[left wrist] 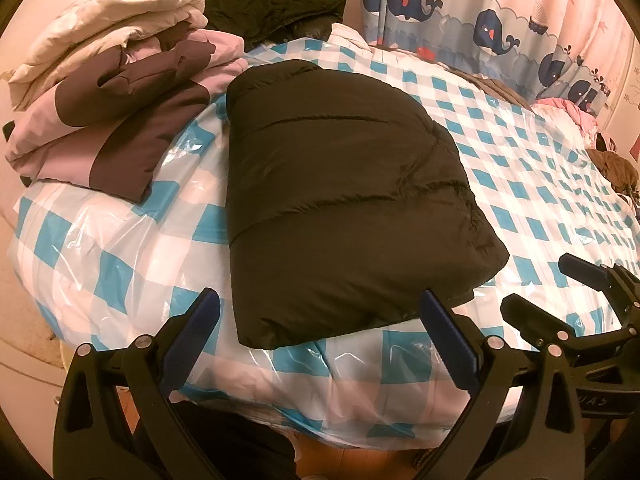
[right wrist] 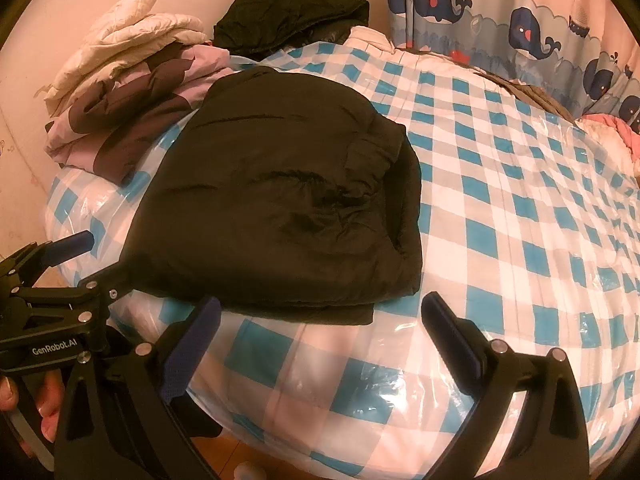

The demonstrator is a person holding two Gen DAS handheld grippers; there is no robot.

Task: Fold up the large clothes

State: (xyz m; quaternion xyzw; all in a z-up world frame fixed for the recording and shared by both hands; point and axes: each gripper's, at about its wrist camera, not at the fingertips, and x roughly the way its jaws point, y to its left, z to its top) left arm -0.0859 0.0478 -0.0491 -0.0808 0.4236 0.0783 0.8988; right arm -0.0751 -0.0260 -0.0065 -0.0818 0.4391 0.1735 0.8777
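Folded black jacket (left wrist: 340, 208) seen frame centre, long axis running away; left gripper (left wrist: 320, 320) nearer, right gripper (right wrist: 320, 320) offset; both jaws apart, empty.

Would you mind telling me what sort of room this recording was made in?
Most likely a bedroom, perhaps a child's. A bed with a blue-and-white checked cover fills the view, a whale-print curtain hangs behind it, and folded jackets are stacked beside the black jacket.
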